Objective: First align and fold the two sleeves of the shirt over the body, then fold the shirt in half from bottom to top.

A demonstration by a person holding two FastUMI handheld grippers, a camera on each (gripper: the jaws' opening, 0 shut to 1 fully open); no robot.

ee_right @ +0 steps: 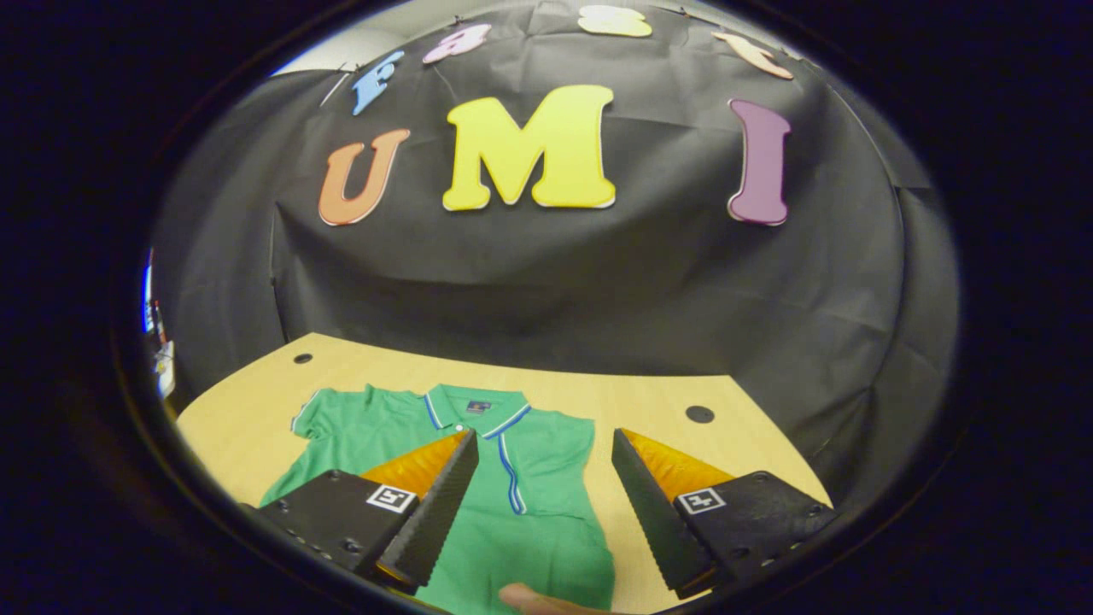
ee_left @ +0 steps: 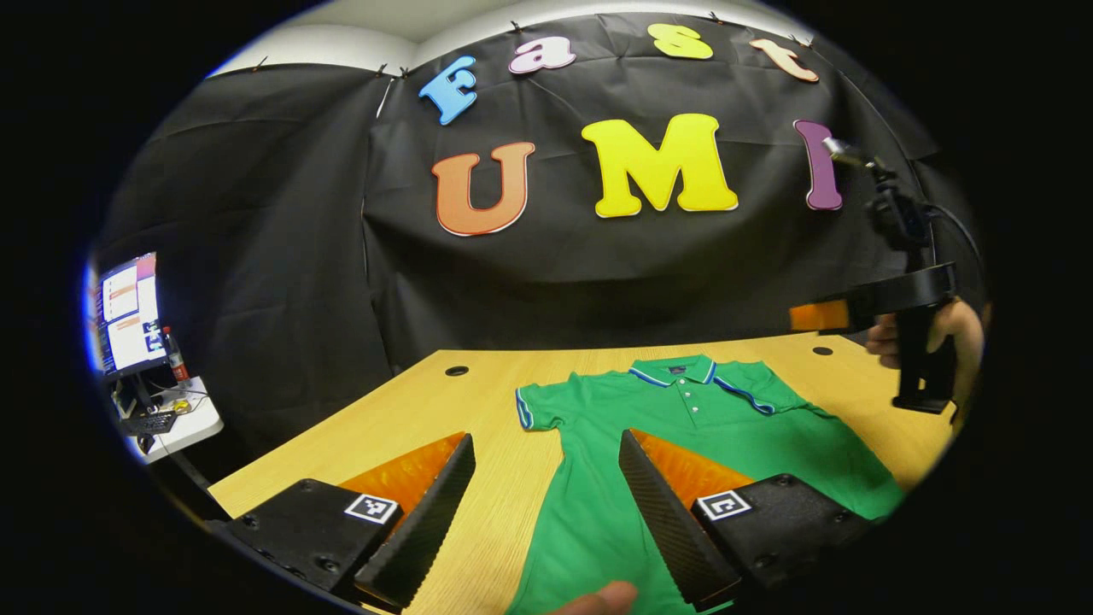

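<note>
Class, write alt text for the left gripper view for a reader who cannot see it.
A green polo shirt lies flat on a wooden table, collar toward the far wall, one short sleeve spread out to the side. The left gripper hangs open above it, while the right gripper, held in a hand, hovers at the right edge.

shirt hem cut off at the bottom edge of the left gripper view; the gripper's right finger covers part of the body. In the right gripper view the left finger hides the chest left of the placket, and the lower shirt runs out of frame. Fingertip at the near edge, rest of the hand cut off. Far-left monitor is blurred and clipped by the edge. Other gripper at far right: jaws can't be made out.
</note>
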